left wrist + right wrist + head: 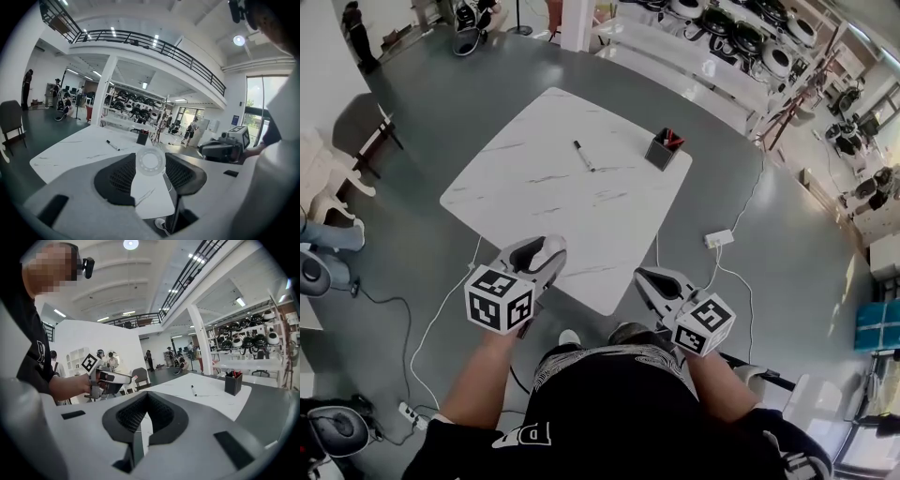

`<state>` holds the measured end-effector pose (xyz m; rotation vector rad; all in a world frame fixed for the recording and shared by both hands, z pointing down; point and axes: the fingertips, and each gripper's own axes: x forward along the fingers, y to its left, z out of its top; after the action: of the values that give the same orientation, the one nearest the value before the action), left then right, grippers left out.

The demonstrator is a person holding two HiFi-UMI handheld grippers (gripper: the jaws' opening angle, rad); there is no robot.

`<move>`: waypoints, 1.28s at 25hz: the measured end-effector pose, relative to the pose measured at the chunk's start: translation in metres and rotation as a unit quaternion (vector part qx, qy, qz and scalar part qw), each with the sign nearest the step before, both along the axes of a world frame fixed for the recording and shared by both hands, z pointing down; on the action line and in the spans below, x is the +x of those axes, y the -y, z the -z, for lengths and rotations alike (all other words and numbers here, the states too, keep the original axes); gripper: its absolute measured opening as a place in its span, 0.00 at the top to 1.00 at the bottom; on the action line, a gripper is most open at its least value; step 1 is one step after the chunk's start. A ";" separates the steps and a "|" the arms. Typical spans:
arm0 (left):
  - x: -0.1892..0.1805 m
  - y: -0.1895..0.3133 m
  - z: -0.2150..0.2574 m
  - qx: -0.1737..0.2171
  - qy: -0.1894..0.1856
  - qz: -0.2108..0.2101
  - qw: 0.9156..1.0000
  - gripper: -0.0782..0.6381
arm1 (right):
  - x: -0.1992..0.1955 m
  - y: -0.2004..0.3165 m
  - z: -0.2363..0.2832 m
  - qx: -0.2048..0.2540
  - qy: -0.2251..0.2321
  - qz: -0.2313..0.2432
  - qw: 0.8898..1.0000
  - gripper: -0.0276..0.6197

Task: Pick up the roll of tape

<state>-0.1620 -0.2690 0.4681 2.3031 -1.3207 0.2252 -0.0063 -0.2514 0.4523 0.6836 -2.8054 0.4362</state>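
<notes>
**Inspector:** Head view?

**Assistant:** The white marble-patterned square worktop (534,178) carries a black marker pen (583,156) and a dark square pen holder (664,150). No tape lies on it. The left hand-held gripper (540,251) and the right hand-held gripper (649,279) are raised by its near edge.

**Inspector:** Left gripper view?

**Assistant:** The pale translucent roll of tape (150,162) stands between the ribbed pads, touching both, in the air above the worktop. It is grasped.

**Inspector:** Right gripper view?

**Assistant:** The jaw tips meet with nothing between them. It is clenched and empty.

**Inspector:** Which step?

**Assistant:** I judge that the pick-up is made. The next move calls for a steady squeeze, because only the roll's rim is gripped.
</notes>
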 end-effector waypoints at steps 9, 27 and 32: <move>0.078 -0.050 0.011 -0.011 -0.004 0.009 1.000 0.60 | 0.035 0.002 0.009 0.015 0.001 0.043 0.999 0.95; 0.202 -0.098 0.027 -0.008 0.015 0.068 0.998 0.60 | 0.150 -0.028 0.006 0.008 0.024 0.089 0.996 0.95; 0.214 -0.112 0.020 -0.019 0.020 0.080 0.996 0.60 | 0.160 -0.038 0.004 0.005 0.035 0.100 0.994 0.95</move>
<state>0.0523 -0.1568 0.4485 2.1584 -1.5005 0.2418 0.1540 -0.2137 0.4482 0.3890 -2.9063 0.4174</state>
